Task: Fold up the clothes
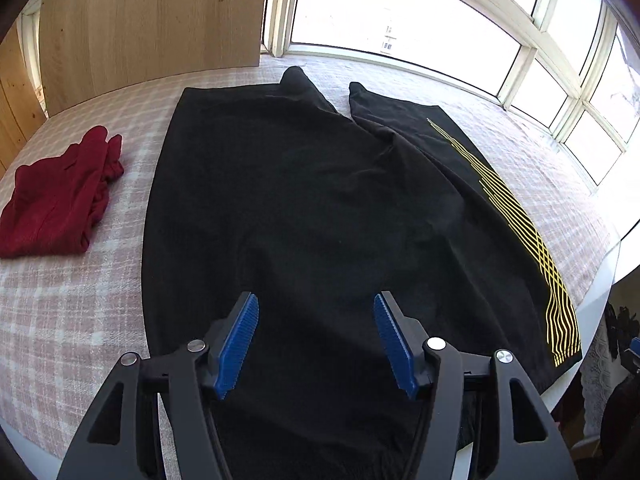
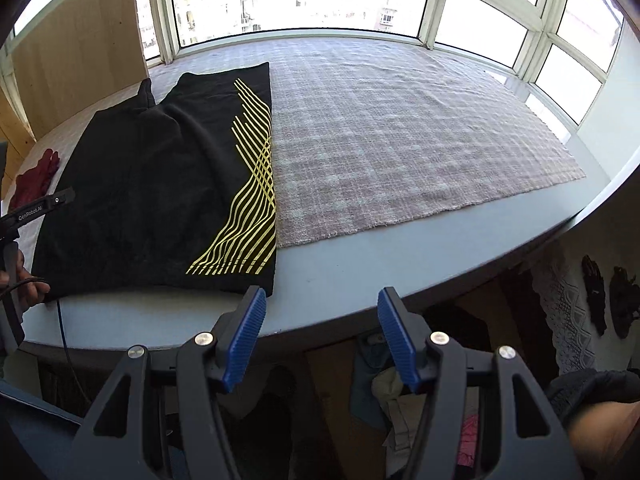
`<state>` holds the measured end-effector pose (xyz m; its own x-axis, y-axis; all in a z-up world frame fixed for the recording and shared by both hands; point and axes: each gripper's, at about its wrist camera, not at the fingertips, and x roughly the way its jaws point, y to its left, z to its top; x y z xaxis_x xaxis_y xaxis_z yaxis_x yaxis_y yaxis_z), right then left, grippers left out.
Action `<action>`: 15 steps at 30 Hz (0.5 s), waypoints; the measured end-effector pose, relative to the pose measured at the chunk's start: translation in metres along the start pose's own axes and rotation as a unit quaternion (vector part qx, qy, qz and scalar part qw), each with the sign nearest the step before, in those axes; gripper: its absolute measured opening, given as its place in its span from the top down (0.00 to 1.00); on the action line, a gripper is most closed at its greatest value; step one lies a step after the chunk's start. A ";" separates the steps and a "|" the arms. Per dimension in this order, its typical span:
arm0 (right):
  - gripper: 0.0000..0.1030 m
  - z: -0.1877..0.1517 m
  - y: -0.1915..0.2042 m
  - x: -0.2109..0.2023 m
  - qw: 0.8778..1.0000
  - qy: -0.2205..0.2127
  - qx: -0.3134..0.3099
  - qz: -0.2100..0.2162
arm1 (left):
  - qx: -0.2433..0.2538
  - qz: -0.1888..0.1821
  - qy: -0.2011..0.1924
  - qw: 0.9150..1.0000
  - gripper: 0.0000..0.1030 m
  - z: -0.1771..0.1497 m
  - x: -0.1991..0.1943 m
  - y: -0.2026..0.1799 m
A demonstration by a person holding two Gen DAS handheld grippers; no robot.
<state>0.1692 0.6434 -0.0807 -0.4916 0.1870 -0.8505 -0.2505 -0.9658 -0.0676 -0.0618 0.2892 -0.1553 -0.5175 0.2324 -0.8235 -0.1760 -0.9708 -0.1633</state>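
Sunlit windows back the worktop (image 2: 360, 280); black trousers (image 1: 300, 200) run toward 12 o'clock under the spread, empty left tool (image 1: 316, 312); the right tool (image 2: 322, 308), likewise spread, hangs off their 5 o'clock corner.

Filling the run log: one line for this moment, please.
stage: between grasps | left gripper: open, above black garment | right gripper: open, empty, past table edge | red garment: folded aside

A lived-in home is indicated: a bay of white-framed windows (image 2: 304, 4) looking onto apartment blocks, a wooden cabinet (image 1: 152, 16), a checked cloth (image 2: 400, 132) spread over the worktop (image 2: 360, 280), and lace fabric (image 2: 568, 304) hung below.
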 end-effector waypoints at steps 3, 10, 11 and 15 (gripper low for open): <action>0.44 0.006 0.004 -0.004 1.000 -0.004 -0.001 -0.008 | -0.019 0.008 0.023 1.000 0.44 -0.012 0.008 0.013; 0.44 0.048 0.033 -0.007 0.999 -0.037 -0.026 0.008 | -0.045 -0.002 -0.003 0.999 0.41 -0.023 -0.019 0.030; 0.44 0.056 0.037 -0.007 0.998 -0.044 -0.033 0.011 | -0.044 0.002 -0.011 0.999 0.41 -0.023 -0.026 0.031; 0.41 0.090 0.055 0.007 0.997 -0.059 -0.057 0.012 | -0.056 0.011 -0.032 0.998 0.37 -0.020 -0.050 0.035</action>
<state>0.0772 0.6076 -0.0431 -0.5920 0.1769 -0.7863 -0.1451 -0.9831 -0.1119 -0.0254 0.2427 -0.1307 -0.5738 0.2111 -0.7913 -0.0710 -0.9754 -0.2087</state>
